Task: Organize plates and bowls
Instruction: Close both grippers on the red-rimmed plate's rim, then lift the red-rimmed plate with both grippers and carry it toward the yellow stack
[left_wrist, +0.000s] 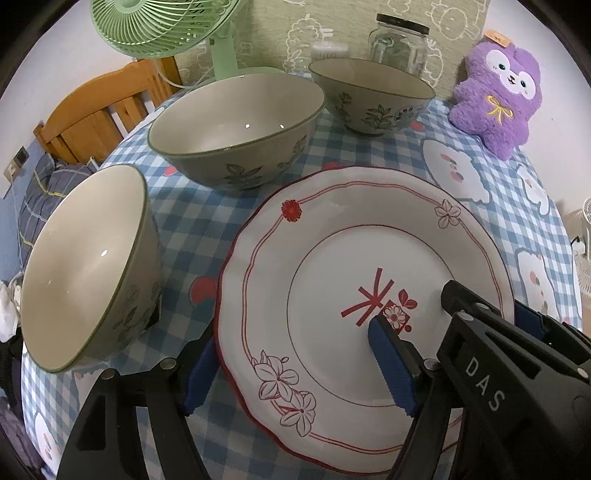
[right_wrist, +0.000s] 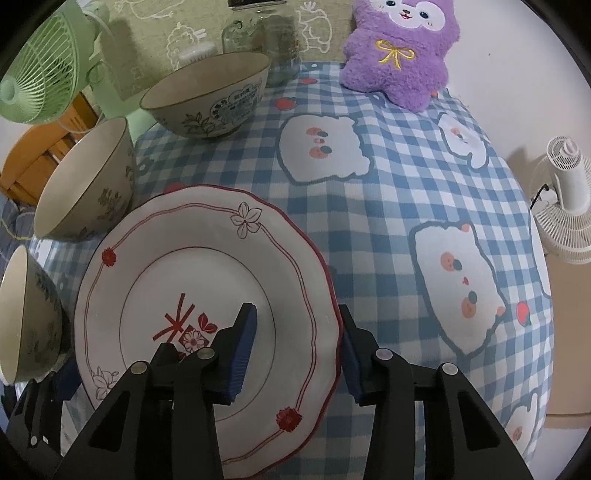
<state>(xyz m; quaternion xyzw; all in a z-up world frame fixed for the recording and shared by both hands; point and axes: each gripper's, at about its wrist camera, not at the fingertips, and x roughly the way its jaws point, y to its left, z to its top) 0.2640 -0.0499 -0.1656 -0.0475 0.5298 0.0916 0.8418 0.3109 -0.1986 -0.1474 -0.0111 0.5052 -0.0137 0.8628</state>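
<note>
White scalloped ceramic plate with red rim lines and flower motifs (left_wrist: 332, 266) sits flat on the blue-and-white checked tablecloth (left_wrist: 192, 221), lower centre of the left wrist view, lower left of the right wrist view.

Left gripper (left_wrist: 295, 373): jaws apart, straddling the plate's left rim, one blue pad on the cloth outside the rim, the other over the plate's centre. No clamp visible.

Right gripper (right_wrist: 299, 354): jaws straddle the plate's right rim, left pad over the plate face, right pad just outside the edge. Gap visible both sides, so not gripping.

Three cream ceramic bowls with green leaf print: one at left edge (left_wrist: 85, 266), one larger upper centre (left_wrist: 236, 125), one further back (left_wrist: 369, 96).

Background: green fan (left_wrist: 159, 26), glass jar (left_wrist: 399, 44), purple plush toy (left_wrist: 498, 96), white fan (right_wrist: 565, 199) right edge.
</note>
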